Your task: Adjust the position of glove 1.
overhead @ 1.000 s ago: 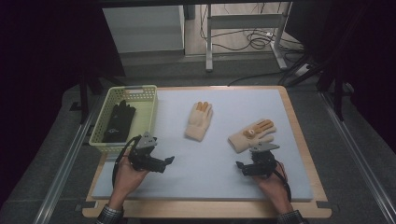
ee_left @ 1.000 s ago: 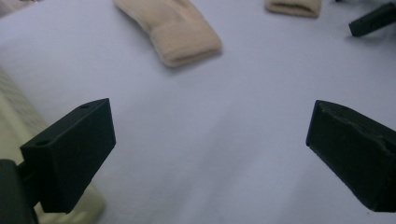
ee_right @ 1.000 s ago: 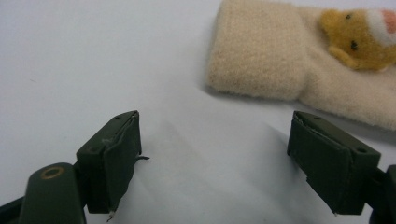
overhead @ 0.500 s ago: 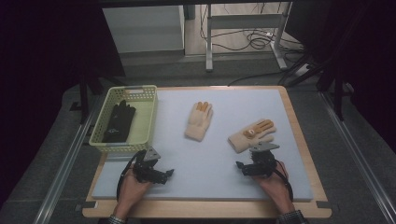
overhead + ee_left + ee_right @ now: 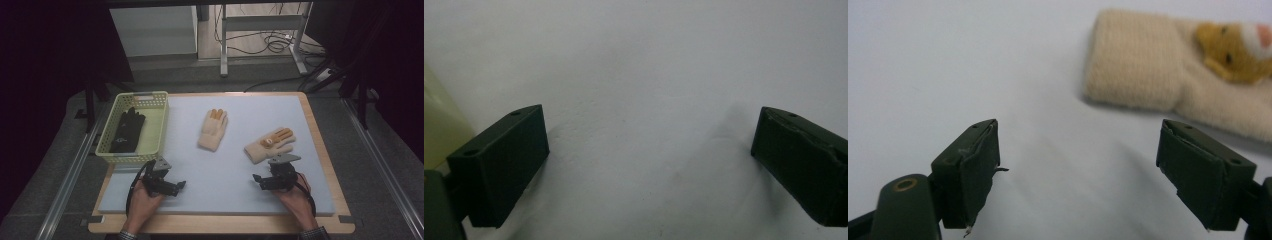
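Note:
Two cream knitted gloves with orange fingertips lie on the pale mat point(image 5: 240, 150). One glove point(image 5: 213, 129) is at the middle, the other glove point(image 5: 270, 145) to its right carries a small bear patch. A black glove point(image 5: 127, 130) lies inside the yellow-green basket point(image 5: 159, 122). My left gripper point(image 5: 176, 187) rests low on the mat near the front left, jaws wide open with only bare mat between them point(image 5: 649, 165). My right gripper point(image 5: 257, 179) sits just in front of the patched glove point(image 5: 1168, 65), also open with nothing between its fingers point(image 5: 1078, 170).
The basket wall point(image 5: 436, 125) shows pale yellow at the left edge of the left gripper view. The mat lies on a wooden board point(image 5: 325, 150) with metal rails on both sides. Table legs and cables point(image 5: 270, 42) stand on the floor beyond.
My left hand has sunk and drawn back toward the table's front edge, bringing its gripper down to the mat. The right hand and the gloves have stayed still.

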Demonstrator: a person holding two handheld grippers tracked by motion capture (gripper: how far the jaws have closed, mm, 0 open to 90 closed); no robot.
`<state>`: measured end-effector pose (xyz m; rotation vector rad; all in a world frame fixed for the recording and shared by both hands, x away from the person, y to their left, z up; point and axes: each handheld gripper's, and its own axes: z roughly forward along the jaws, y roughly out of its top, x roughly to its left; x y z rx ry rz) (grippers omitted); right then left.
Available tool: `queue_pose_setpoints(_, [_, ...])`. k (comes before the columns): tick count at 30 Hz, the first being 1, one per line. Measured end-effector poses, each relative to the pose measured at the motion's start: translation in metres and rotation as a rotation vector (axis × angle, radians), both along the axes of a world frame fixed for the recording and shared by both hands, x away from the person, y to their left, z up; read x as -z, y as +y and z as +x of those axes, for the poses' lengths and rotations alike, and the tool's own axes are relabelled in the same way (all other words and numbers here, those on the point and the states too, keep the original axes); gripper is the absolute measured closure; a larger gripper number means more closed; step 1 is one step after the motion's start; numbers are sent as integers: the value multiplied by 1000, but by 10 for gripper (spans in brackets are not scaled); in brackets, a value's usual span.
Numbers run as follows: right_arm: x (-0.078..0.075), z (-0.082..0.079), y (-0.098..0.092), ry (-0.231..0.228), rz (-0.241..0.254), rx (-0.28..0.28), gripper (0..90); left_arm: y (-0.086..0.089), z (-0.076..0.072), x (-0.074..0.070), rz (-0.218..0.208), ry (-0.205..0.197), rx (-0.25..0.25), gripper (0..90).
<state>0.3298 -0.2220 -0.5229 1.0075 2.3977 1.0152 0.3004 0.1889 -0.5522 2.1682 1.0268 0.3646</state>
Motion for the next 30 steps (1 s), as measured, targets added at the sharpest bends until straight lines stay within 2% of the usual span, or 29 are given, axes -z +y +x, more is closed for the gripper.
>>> queue_pose_setpoints(5, [-15, 0, 6, 0, 51, -19, 172, 0, 0, 0, 0, -1, -1, 20])
queue_pose_setpoints(12, [-26, 13, 35, 1, 33, -74, 207, 0, 0, 0, 1, -3, -2, 21])
queue_pose_setpoints(14, [-28, 19, 46, -1, 30, -107, 241, 0, 0, 0, 1, -3, -2, 21])
queue_pose_setpoints(19, [-27, 38, 66, 13, 34, -116, 334, 0, 0, 0, 2, -4, -2, 22])
queue_pose_setpoints(22, [-25, 50, 78, 15, 6, -140, 439, -1, -1, 0, 4, -8, -2, 23])
queue_pose_setpoints(24, [-25, 53, 82, 9, 2, -145, 468, -1, -1, 0, 5, -9, -2, 24])
queue_pose_setpoints(30, [-24, 77, 110, -2, 4, -149, 547, -1, -1, 0, 6, -11, -2, 24])
